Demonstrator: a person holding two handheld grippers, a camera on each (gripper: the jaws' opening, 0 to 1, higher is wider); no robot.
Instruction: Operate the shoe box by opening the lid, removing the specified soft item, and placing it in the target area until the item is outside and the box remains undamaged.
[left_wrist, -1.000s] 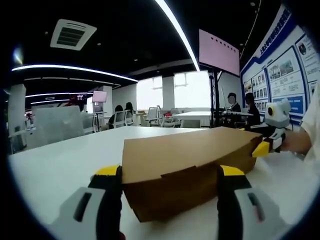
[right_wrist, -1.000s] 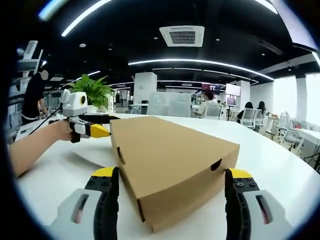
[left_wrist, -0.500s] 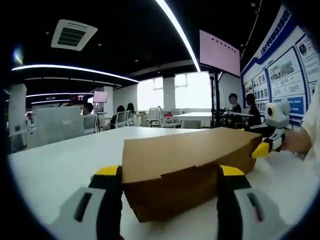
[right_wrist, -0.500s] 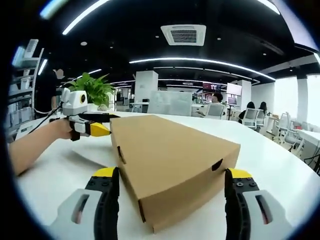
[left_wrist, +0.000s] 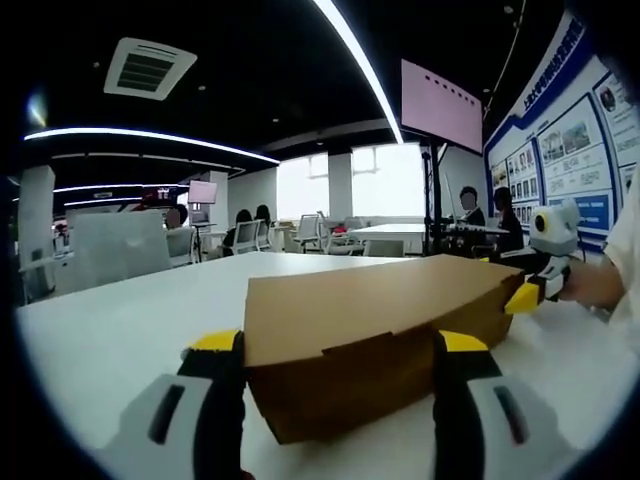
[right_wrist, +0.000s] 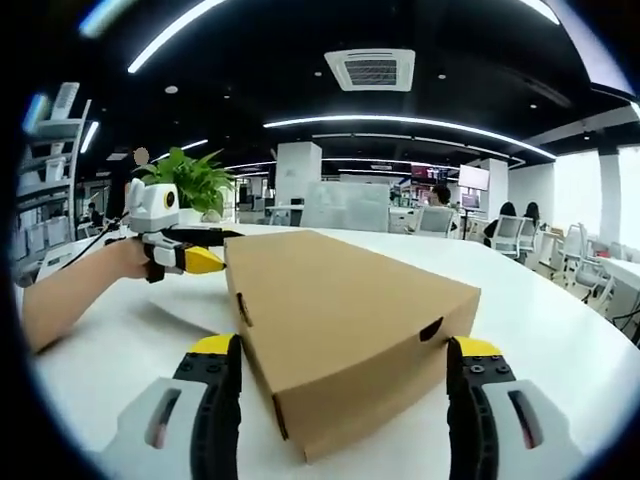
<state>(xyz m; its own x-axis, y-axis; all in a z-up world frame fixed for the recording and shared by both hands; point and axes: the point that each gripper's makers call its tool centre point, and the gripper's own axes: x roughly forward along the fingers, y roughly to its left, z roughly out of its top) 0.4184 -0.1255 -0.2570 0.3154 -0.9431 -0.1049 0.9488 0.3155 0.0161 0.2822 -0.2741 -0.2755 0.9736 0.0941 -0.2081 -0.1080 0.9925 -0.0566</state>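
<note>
Nothing shifted since earlier, closed brown shoe box (left_wrist: 370, 335) (right_wrist: 345, 335) on white table (left_wrist: 110, 330), both grippers (left_wrist: 340, 400) (right_wrist: 340, 400) spread wide.

1 shoe box (left_wrist: 375, 335), brown cardboard, lid shut, on 1 white counter (left_wrist: 110, 325). 2 hand-held grippers: left hand-held gripper (left_wrist: 340, 345) and right hand-held gripper (right_wrist: 340, 350), each with 2 yellow-tipped jaws. 1 potted plant (right_wrist: 190, 180) in the right gripper view. 1 ceiling vent (right_wrist: 372, 68) per view. 1 pink screen (left_wrist: 440, 105) and 1 wall of blue posters (left_wrist: 570, 150) in the left gripper view. Office chairs (left_wrist: 305, 232) and seated people in background, too small to count.
</note>
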